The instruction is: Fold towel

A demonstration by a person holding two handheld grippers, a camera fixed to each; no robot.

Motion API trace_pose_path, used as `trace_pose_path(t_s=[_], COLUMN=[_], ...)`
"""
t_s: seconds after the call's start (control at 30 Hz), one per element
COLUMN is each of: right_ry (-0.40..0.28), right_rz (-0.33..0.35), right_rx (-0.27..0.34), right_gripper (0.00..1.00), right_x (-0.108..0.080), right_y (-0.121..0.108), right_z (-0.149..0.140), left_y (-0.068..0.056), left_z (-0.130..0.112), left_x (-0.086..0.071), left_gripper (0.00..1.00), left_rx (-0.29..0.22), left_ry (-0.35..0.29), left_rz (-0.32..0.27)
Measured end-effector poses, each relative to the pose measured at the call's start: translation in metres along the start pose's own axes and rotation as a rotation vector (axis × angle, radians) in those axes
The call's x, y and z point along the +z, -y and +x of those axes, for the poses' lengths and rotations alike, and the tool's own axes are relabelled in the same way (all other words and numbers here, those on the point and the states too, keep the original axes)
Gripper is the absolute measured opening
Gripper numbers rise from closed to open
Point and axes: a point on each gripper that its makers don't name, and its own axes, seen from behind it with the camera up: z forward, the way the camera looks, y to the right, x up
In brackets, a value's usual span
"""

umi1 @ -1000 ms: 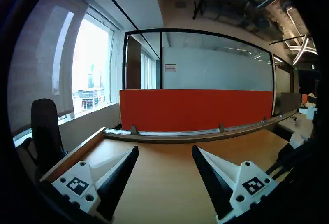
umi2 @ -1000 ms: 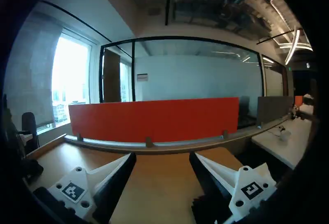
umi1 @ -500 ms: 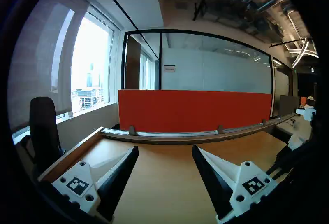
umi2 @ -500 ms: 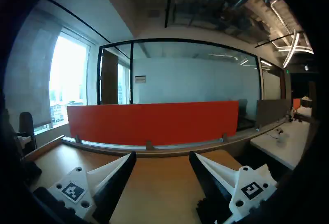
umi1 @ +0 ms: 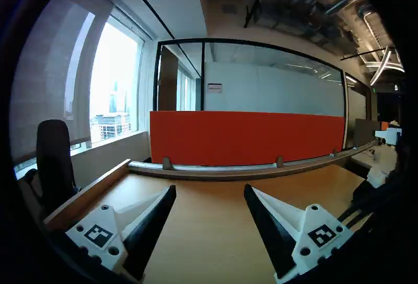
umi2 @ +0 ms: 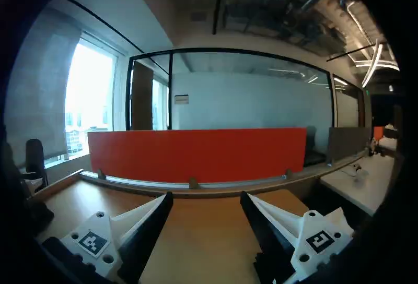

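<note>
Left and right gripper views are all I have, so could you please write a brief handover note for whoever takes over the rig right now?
Left claw: open, empty, held low over the wooden desk, pointing at the orange divider.
Right claw: open, empty, also over the desk and facing the same divider.
Where the towel is: in neither claw; its place cannot be told from here.
Done: nothing evident.
Left: find the towel, grasp it, fold it.
</note>
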Motion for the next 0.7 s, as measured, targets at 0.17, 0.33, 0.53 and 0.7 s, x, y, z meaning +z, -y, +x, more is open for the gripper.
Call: trace_pose_path(t_s=[0.17, 0.33, 0.53, 0.7], right_ry=[-0.003, 0.009, -0.001, -0.011], right_rz=[0.000, -0.006, -0.008, -0.003], right_rx=[0.020, 0.036, 0.072, 0.083], right_gripper=[1.00, 1.00, 1.00, 0.99], right_x=[-0.002, -0.003, -0.004, -0.004], right_y=[0.005, 0.005, 0.006, 0.008], right_z=[-0.011, -0.026, -0.033, -0.035], left_y=[-0.001, -0.002, 0.001, 0.005], left_z=[-0.021, -0.042, -0.064, -0.082], left_x=[0.003, 0.005, 0.008, 0.007], left_gripper=[0.97, 0.96, 0.96, 0.96], left_rx=[0.012, 0.022, 0.025, 0.012], left_ry=[-0.017, -0.035, -0.056, -0.067], left_rz=[0.002, 0.004, 0.012, 0.016])
